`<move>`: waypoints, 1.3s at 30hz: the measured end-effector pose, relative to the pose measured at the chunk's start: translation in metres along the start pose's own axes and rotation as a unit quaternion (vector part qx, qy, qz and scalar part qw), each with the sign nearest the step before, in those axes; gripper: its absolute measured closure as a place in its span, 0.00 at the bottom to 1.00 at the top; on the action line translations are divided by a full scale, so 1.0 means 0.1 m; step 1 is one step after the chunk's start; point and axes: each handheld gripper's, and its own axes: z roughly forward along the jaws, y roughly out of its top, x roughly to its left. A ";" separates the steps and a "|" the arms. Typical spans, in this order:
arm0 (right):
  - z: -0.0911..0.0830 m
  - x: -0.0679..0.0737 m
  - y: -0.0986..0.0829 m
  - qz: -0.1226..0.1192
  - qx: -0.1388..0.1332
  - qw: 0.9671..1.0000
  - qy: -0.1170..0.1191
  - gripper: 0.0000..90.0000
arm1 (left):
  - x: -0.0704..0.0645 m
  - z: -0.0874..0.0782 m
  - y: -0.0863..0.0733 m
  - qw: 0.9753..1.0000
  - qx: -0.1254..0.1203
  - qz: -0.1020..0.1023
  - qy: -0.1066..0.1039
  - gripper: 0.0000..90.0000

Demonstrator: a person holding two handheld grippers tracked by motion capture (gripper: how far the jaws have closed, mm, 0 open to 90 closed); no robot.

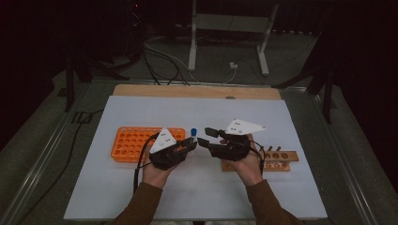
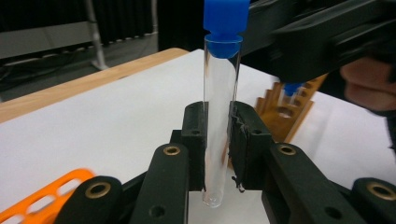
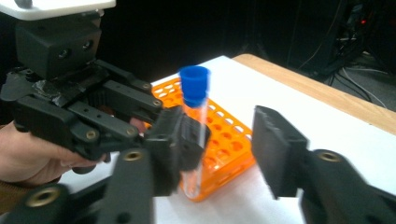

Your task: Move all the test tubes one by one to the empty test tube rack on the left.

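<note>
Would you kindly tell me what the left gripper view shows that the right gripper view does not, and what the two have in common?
Left gripper view alone: the left gripper seen from behind, shut on the clear glass test tube with a blue cap, whose rounded bottom hangs free, and the brown wooden rack holding another blue-capped tube.

Right gripper view alone: the right gripper with fingers spread either side of the tube, and the orange plastic rack's many holes.

Both: the tube upright, the white table mat and the wooden table edge.
</note>
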 end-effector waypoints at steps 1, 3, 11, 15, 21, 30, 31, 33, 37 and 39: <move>-0.02 -0.02 0.00 0.001 -0.001 1.000 -0.005 0.47 | 0.02 -0.02 0.00 1.000 0.001 -0.001 0.003 0.86; -0.07 -0.06 -0.01 0.000 -0.002 1.000 -0.015 0.39 | 0.04 -0.05 -0.01 1.000 0.000 -0.005 0.008 0.86; -0.27 -0.26 -0.06 0.020 -0.007 0.997 -0.080 0.17 | 0.14 -0.19 -0.02 1.000 -0.004 -0.013 0.028 0.86; -0.38 -0.35 -0.10 0.026 -0.006 0.995 -0.098 0.13 | 0.20 -0.26 -0.04 0.999 -0.004 -0.020 0.038 0.86; -0.55 -0.47 -0.19 0.034 -0.011 0.993 -0.115 0.09 | 0.28 -0.35 -0.08 0.998 -0.005 -0.027 0.052 0.87; -0.74 -0.55 -0.28 0.037 -0.013 0.991 -0.129 0.04 | 0.39 -0.49 -0.13 0.996 -0.013 -0.044 0.071 0.87; -0.75 -0.56 -0.29 0.037 -0.013 0.991 -0.131 0.04 | 0.40 -0.51 -0.14 0.996 -0.013 -0.044 0.074 0.87; -0.79 -0.57 -0.31 0.038 -0.014 0.990 -0.135 0.04 | 0.42 -0.53 -0.16 0.996 -0.013 -0.043 0.080 0.87; -0.85 -0.60 -0.37 0.041 -0.015 0.989 -0.142 0.04 | 0.48 -0.54 -0.23 0.995 -0.010 -0.046 0.089 0.87; -0.87 -0.61 -0.40 0.042 -0.014 0.988 -0.147 0.04 | 0.51 -0.53 -0.29 0.995 -0.010 -0.045 0.093 0.87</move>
